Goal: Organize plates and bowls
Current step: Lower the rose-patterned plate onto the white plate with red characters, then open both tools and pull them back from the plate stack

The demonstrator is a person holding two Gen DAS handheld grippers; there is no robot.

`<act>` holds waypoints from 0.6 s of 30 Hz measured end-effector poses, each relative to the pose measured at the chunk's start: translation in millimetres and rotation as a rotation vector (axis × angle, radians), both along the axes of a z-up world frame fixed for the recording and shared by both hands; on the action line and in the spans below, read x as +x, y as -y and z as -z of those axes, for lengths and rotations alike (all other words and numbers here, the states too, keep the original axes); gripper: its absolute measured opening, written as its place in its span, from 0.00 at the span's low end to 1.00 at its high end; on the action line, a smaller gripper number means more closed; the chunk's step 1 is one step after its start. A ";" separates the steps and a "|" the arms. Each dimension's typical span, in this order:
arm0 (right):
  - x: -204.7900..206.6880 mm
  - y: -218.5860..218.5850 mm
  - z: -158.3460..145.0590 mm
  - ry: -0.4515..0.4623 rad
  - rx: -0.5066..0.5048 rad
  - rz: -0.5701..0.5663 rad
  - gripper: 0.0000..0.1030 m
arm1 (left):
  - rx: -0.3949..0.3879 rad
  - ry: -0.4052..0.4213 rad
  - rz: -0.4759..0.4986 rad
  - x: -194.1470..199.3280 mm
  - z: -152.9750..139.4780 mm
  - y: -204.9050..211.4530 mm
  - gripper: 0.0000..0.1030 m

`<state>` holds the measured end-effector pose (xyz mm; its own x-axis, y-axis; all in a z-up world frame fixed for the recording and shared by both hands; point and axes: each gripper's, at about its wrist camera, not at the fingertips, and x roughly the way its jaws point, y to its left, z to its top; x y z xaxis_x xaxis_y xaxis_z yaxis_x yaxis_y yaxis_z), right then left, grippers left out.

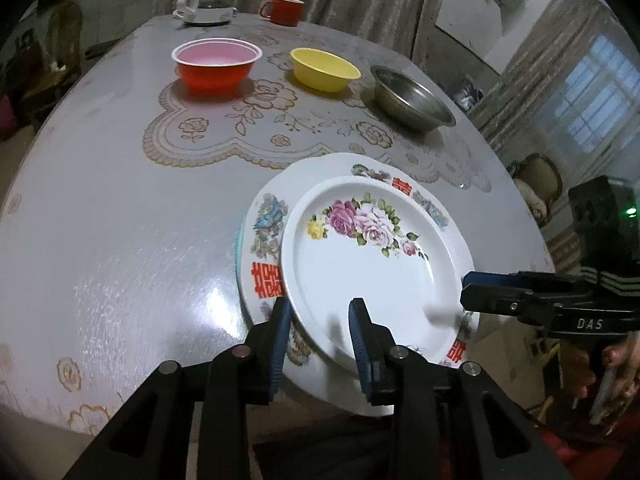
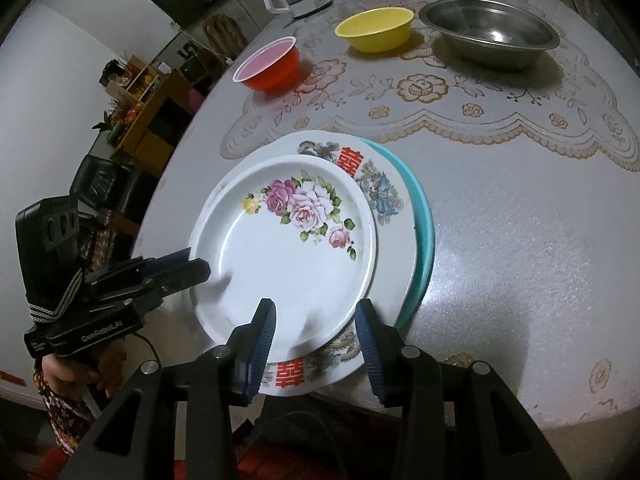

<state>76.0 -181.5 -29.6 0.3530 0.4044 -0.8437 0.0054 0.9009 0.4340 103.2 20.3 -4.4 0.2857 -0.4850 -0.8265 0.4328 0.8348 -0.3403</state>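
"DAS" on right gripper (image 1: 476, 294) — red 囍 signs on larger plate (image 2: 348, 160)

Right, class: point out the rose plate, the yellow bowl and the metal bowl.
rose plate (image 1: 360, 268), left wrist view, on its bare white centre.
yellow bowl (image 2: 376, 38), right wrist view, on its outer wall.
metal bowl (image 2: 490, 30), right wrist view, on its inner base.

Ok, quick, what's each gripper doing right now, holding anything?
Left gripper: open, jaws astride the rose plate's rim, not gripping.
Right gripper: open, jaws over the plate stack's near edge, holding nothing.
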 end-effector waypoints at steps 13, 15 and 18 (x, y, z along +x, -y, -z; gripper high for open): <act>-13.0 26.1 -11.5 0.098 0.058 0.065 0.40 | -0.022 0.022 -0.044 -3.5 -10.9 6.2 0.52; -13.9 34.2 -12.6 0.114 0.059 0.095 0.40 | -0.034 0.025 -0.050 -2.2 -13.6 10.5 0.58; -14.8 45.4 -13.9 0.136 0.055 0.135 0.40 | -0.056 0.026 -0.052 -0.6 -18.7 20.8 0.66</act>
<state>61.2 -227.0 -15.6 0.5161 0.3904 -0.7624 0.0622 0.8707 0.4879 102.6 -0.5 14.3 0.3329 -0.5146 -0.7901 0.3991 0.8361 -0.3764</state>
